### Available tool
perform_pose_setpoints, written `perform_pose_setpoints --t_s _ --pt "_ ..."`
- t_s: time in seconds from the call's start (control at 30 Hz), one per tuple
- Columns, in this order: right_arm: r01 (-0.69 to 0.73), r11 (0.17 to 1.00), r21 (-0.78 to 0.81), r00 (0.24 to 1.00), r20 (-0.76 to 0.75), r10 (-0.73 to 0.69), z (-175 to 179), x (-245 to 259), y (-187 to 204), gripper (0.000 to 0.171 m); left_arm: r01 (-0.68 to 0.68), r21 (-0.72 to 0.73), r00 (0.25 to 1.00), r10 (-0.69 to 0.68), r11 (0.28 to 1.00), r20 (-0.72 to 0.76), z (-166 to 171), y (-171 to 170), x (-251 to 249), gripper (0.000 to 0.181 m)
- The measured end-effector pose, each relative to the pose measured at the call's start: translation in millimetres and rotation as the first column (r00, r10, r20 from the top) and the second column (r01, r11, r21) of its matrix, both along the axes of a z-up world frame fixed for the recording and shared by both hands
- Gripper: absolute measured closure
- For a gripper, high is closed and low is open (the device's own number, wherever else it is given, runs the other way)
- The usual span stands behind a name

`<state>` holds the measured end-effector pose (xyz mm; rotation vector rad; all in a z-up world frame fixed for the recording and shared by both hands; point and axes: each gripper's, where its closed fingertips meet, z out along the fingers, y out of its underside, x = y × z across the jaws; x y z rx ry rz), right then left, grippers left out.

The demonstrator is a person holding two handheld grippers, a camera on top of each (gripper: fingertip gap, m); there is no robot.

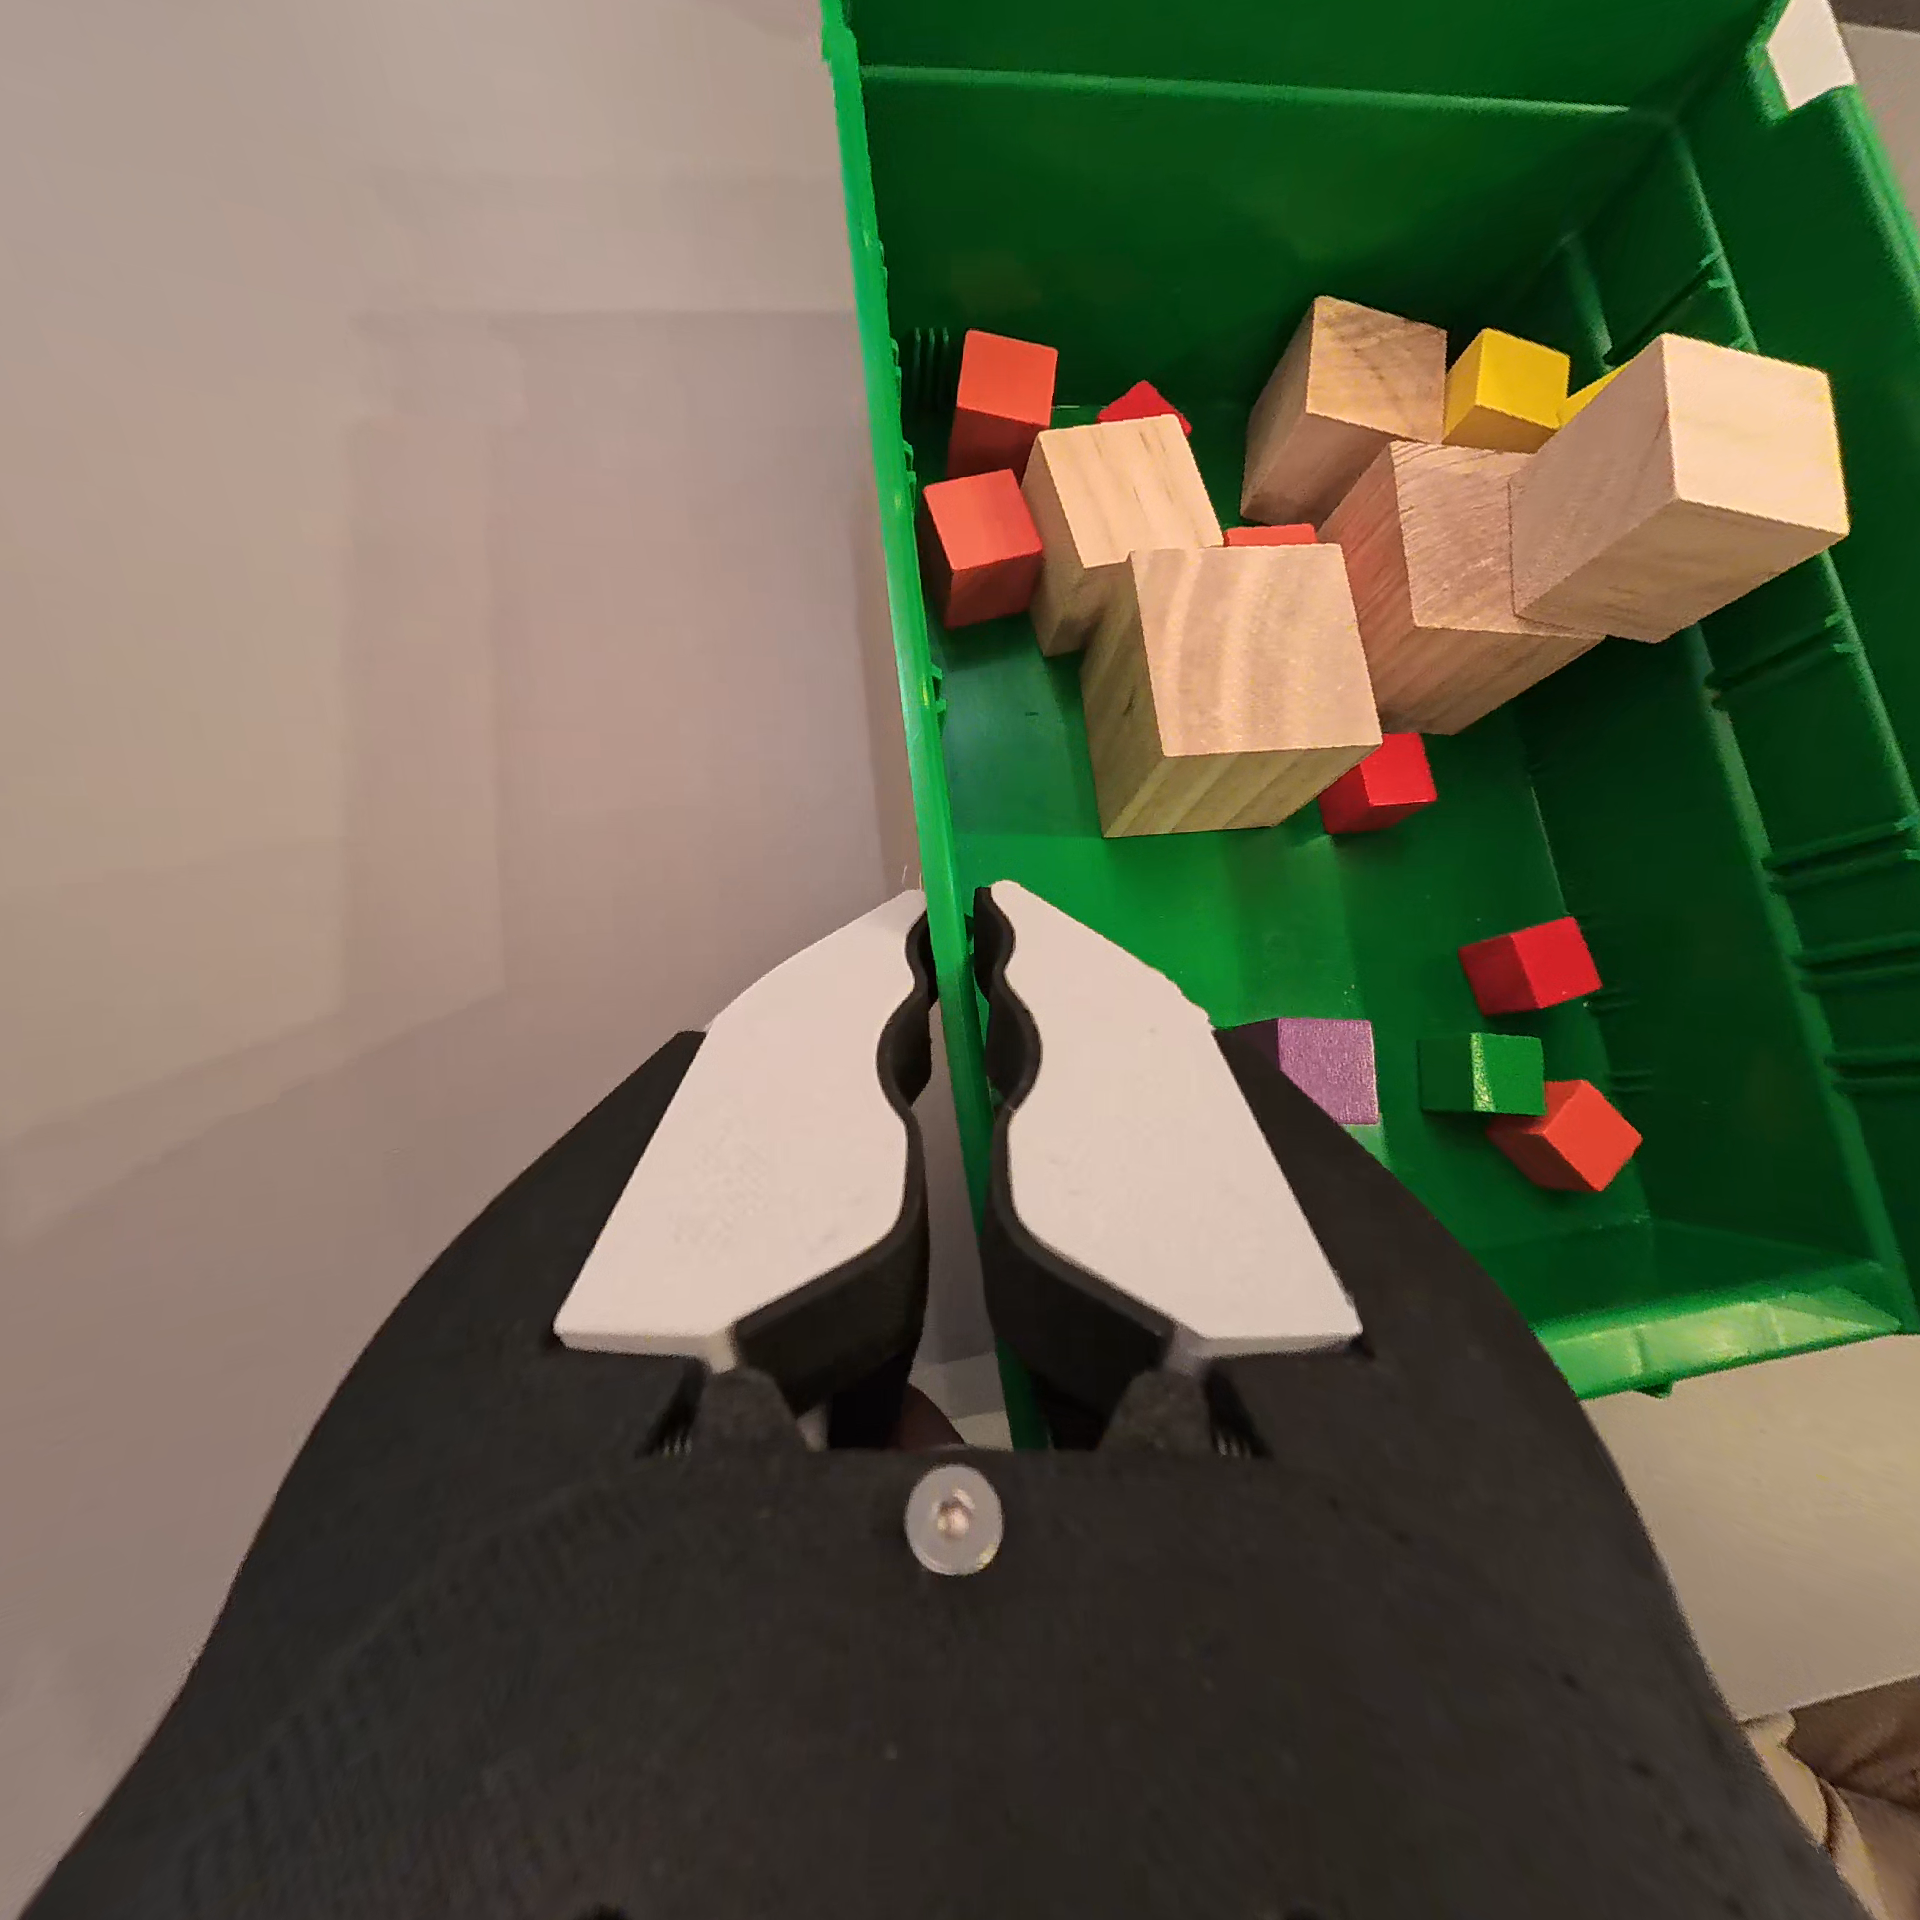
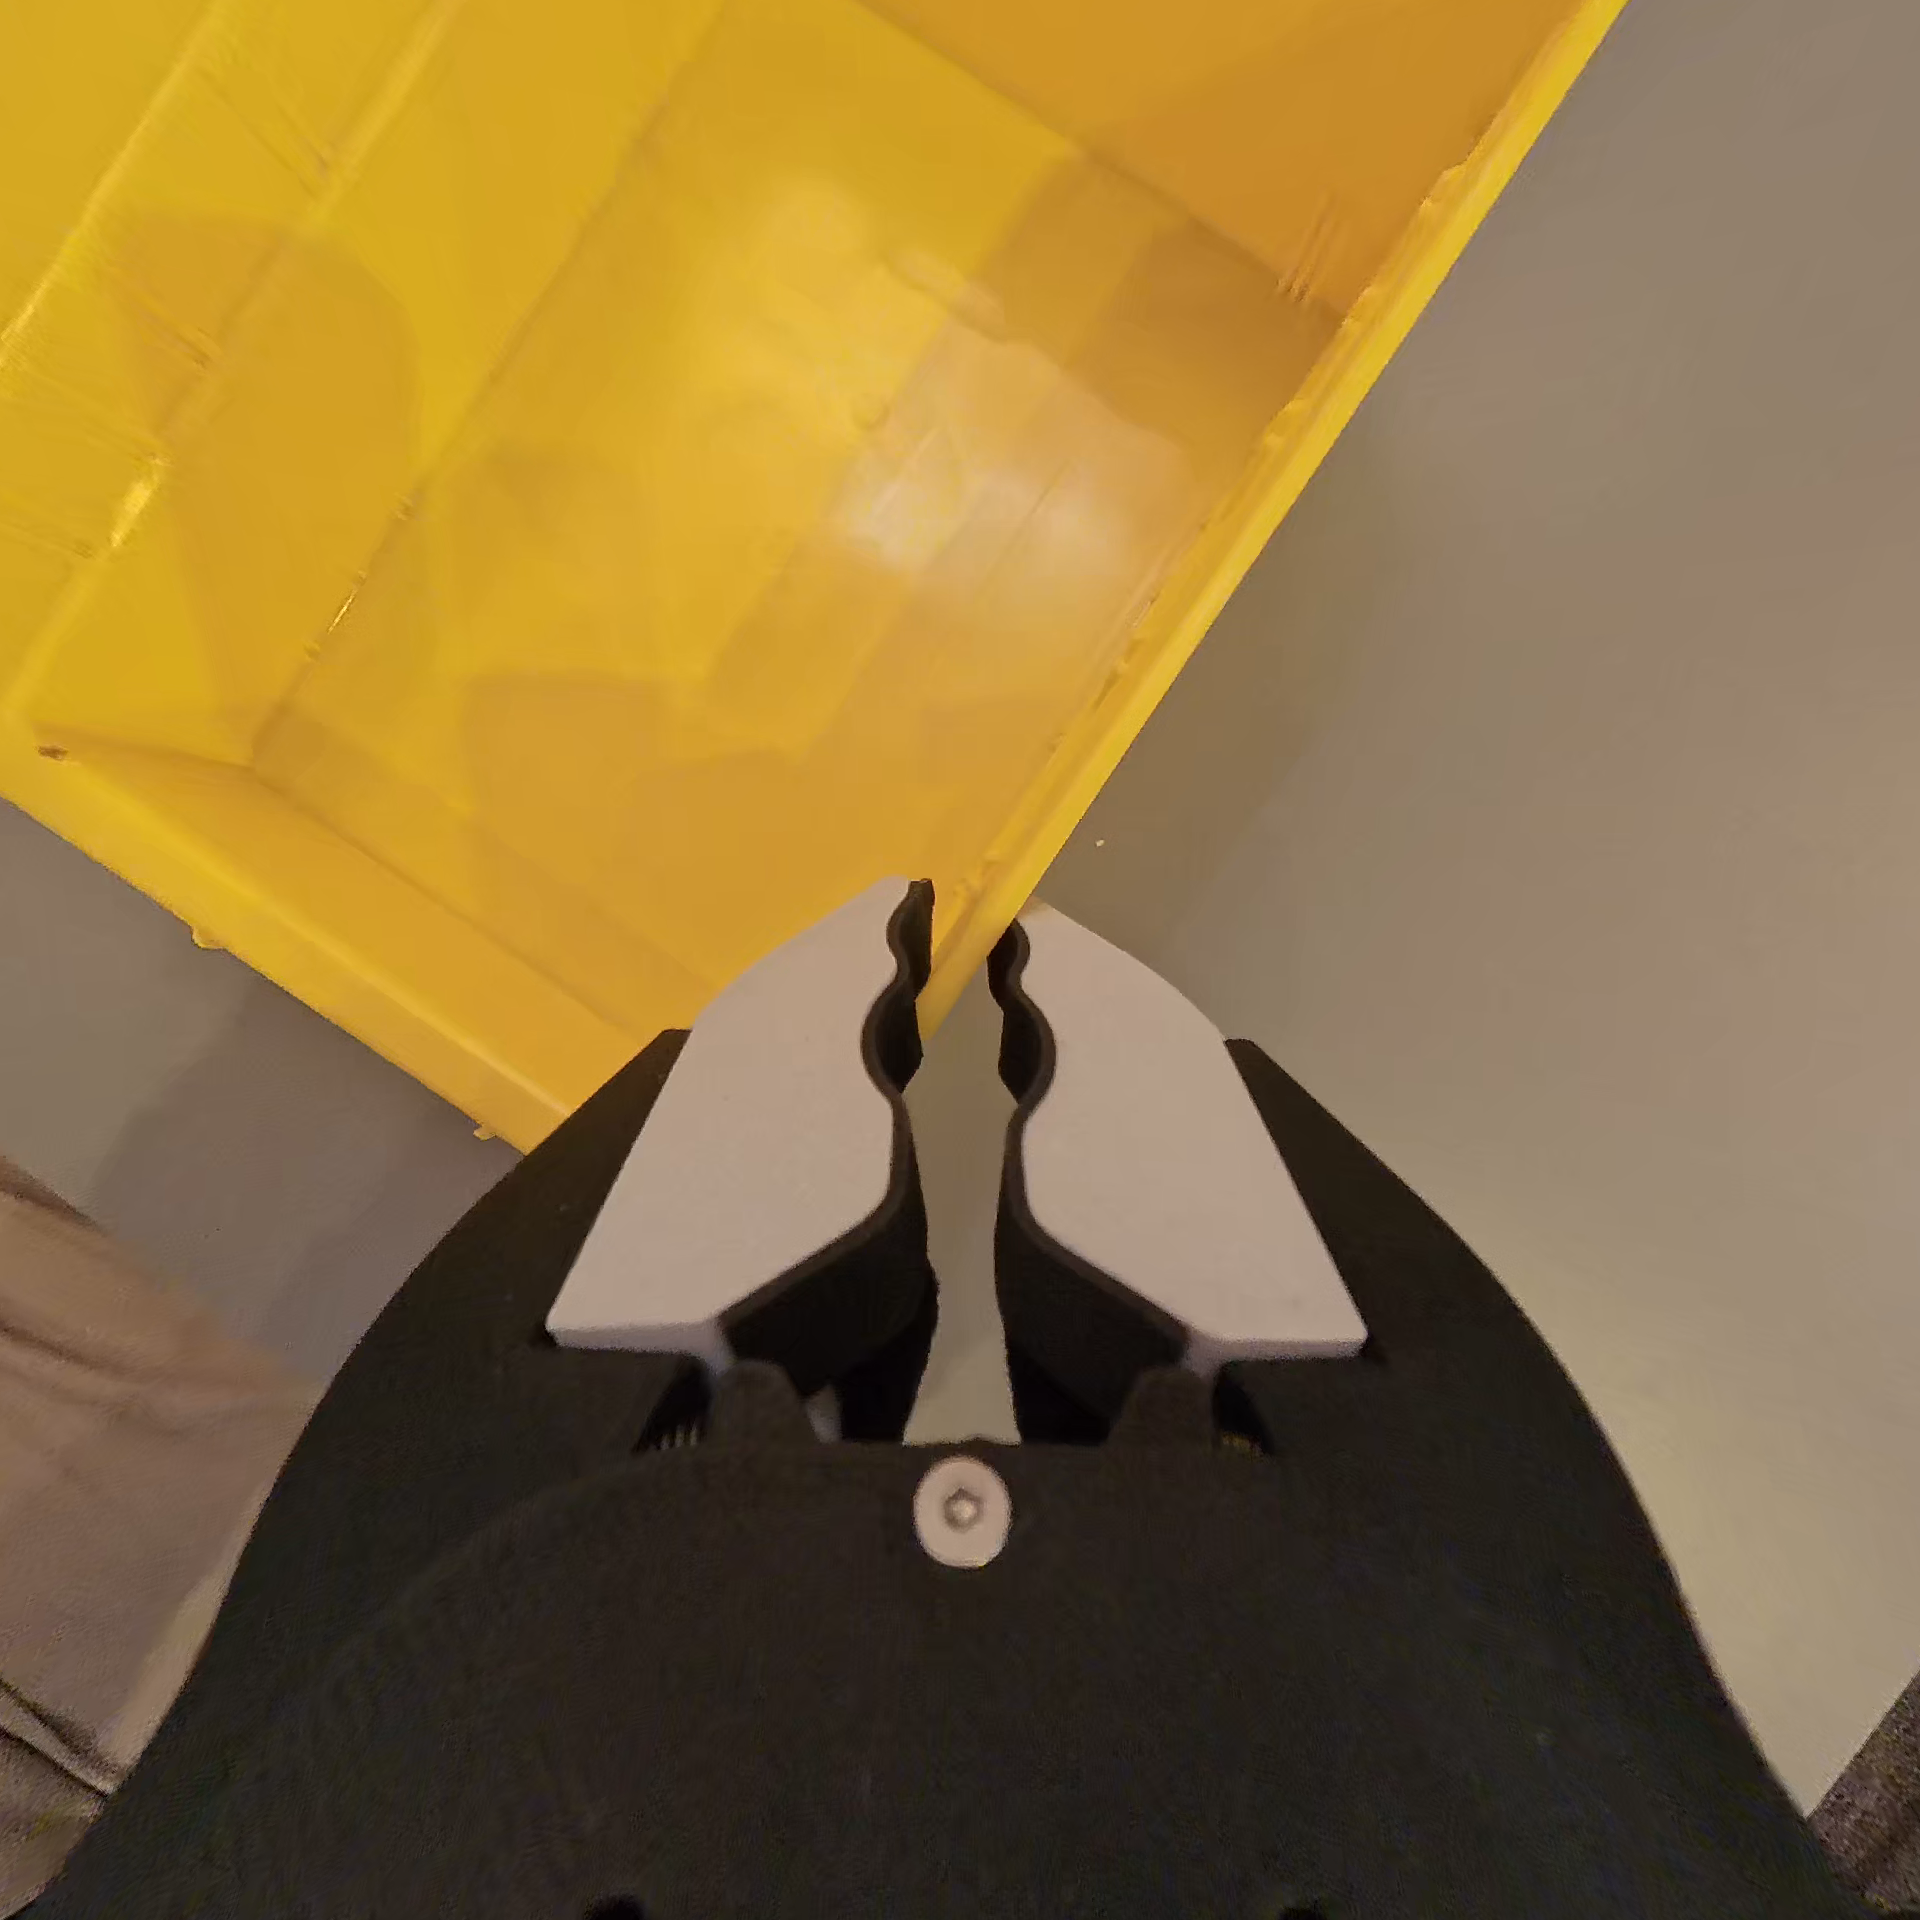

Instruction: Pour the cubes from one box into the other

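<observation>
Over on your left gripper (image 1: 954, 914), you're clamped on the green box (image 1: 1299, 156) wall, cubes (image 1: 1236, 675) all inside; right gripper (image 2: 956, 914) pinches the empty yellow box (image 2: 623, 468) rim. Pour looks basically done.

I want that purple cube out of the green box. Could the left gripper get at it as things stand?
Probably not yet. The left gripper is shut on the green box wall, so it must release first. The purple cube lies just inside that wall, uncovered.

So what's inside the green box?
The green box holds big plain wooden cubes and small red, orange, yellow, green and purple ones. Anything beneath the pile is hidden.
</observation>
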<state>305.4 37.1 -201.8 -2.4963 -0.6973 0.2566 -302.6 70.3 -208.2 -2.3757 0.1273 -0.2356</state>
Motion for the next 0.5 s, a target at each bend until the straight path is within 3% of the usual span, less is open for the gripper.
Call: perform_pose_setpoints --t_s 0.5 --pt "-0.033 0.999 -0.028 0.998 -0.054 0.031 -0.3 -17.0 -2.7 0.165 -0.026 0.017 0.999 0.026 1.000 0.021 -0.1 1.7 -6.2 0.176"
